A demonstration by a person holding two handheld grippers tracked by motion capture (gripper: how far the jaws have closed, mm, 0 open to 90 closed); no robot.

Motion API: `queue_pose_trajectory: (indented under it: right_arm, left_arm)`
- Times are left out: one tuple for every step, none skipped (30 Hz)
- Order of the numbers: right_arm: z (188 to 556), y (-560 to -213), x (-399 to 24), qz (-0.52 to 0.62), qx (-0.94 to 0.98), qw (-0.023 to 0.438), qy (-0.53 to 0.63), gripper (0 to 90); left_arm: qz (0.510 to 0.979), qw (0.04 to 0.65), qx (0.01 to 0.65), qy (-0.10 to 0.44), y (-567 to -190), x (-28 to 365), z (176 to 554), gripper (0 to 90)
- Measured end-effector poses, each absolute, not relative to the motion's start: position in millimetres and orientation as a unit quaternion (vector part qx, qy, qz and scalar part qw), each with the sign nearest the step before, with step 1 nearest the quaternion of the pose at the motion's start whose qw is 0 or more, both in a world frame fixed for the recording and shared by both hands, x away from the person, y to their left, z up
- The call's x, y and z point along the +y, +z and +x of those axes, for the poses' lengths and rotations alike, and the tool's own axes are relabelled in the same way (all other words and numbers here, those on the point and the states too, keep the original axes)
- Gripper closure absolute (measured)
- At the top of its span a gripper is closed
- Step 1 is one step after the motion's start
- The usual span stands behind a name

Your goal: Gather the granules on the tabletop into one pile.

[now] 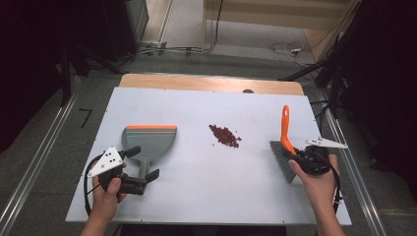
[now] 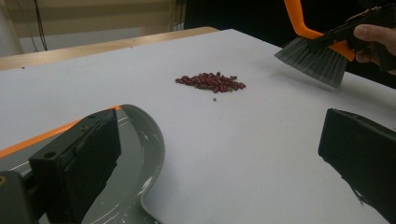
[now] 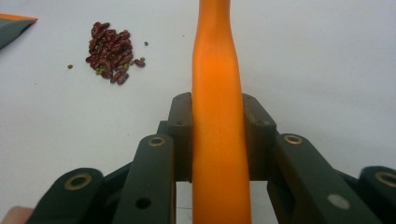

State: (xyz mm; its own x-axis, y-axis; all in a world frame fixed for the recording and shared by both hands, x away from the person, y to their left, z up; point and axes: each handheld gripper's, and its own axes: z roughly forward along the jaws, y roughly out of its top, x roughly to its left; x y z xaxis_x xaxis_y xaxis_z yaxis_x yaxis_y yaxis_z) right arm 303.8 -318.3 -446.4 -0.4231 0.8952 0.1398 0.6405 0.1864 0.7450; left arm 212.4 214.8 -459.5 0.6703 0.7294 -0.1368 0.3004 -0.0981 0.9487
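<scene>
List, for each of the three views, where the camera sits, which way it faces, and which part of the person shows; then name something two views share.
High view: above the table, looking forward and down; both forearms, left gripper, right gripper.
Left gripper view: rides the left gripper, faces the beans across the dustpan; open jaws.
Right gripper view: along jaws shut on the brush.
Shared: beans.

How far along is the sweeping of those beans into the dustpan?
Early stage. Done: the right gripper is shut on the brush by its orange handle. In hand: the left gripper sits open around the handle of the dustpan, which lies flat on the table. Left: gripping the dustpan and sweeping; the beans sit in an untouched pile between the two.
</scene>
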Motion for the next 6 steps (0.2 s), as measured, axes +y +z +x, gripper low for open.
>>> queue_pose_trajectory:
  right_arm:
    - [303.9, -446.6, -318.2, 0.511, 0.752, 0.166, 0.383, 68.7]
    - [304.1, -446.8, -318.2, 0.51, 0.752, 0.167, 0.383, 68.7]
    - [304.2, -446.8, -318.2, 0.51, 0.752, 0.167, 0.383, 68.7]
    - [304.2, -446.8, -318.1, 0.51, 0.752, 0.167, 0.383, 68.7]
    - [304.1, -446.6, -318.1, 0.51, 0.751, 0.168, 0.383, 68.7]
    - [303.8, -446.4, -318.1, 0.511, 0.751, 0.167, 0.383, 68.7]
  left_arm:
    - [0.717, 0.567, 0.359, 0.189, -459.5, 214.9, 212.5, 0.0]
    - [0.716, 0.568, 0.359, 0.189, -459.7, 215.0, 212.6, 0.0]
    - [0.716, 0.567, 0.36, 0.189, -459.9, 215.2, 212.7, 0.0]
    - [0.717, 0.567, 0.36, 0.189, -460.0, 215.4, 212.8, 0.0]
    - [0.717, 0.566, 0.36, 0.189, -460.1, 215.5, 212.9, 0.0]
    - [0.718, 0.566, 0.359, 0.189, -460.2, 215.5, 213.0, 0.0]
